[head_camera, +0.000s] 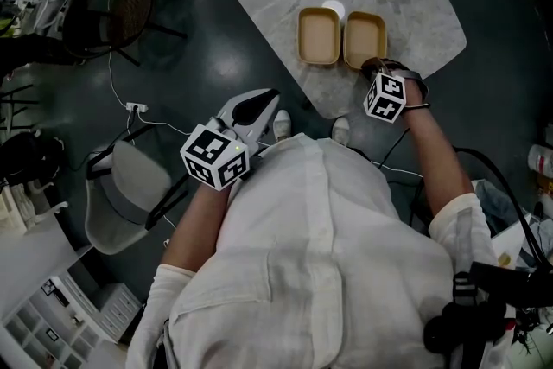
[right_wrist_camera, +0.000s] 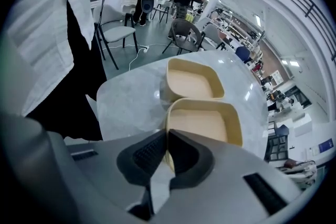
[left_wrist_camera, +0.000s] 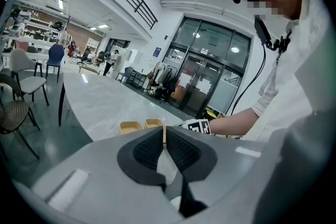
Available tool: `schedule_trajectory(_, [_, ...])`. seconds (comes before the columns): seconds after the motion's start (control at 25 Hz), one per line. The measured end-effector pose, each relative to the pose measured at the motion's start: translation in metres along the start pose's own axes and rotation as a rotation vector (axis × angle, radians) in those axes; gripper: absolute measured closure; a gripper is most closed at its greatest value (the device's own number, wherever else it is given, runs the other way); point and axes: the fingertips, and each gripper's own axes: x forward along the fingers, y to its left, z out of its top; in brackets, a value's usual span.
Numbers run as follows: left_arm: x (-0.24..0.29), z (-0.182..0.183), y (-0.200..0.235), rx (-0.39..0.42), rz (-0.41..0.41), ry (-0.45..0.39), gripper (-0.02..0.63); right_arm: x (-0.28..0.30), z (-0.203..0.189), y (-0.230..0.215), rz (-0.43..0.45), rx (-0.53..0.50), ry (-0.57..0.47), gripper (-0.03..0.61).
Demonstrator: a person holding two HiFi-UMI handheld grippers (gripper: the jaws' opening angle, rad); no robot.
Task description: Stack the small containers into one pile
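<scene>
While the right arm stretches forward toward upper right, the right gripper (head_camera: 373, 65) pinches the rim of the right-hand container (head_camera: 365, 37); the left gripper (head_camera: 266, 102) hovers mid-frame, jaws pressed together, empty.

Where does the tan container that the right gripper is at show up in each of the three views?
Head view: gripped container is the right one of the pair, just above the right gripper.
Left gripper view: mid-frame, just above the jaws.
Right gripper view: centre, its near rim between the jaws.
Shared landmark: second container, beside it in every view.
</scene>
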Motion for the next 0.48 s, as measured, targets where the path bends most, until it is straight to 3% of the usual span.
schedule_trajectory(0.36, [0.0044, 0.0032, -0.0016, -0.003, -0.006, -0.003, 0.606, -0.0017, 0.0011, 0.001, 0.033, 0.035, -0.03, 0.561])
schedule_trajectory(0.48, [0.0034, 0.0046, -0.0005, -0.001, -0.014, -0.004, 0.606, -0.0017, 0.0031, 0.0022, 0.034, 0.041, -0.029, 0.489])
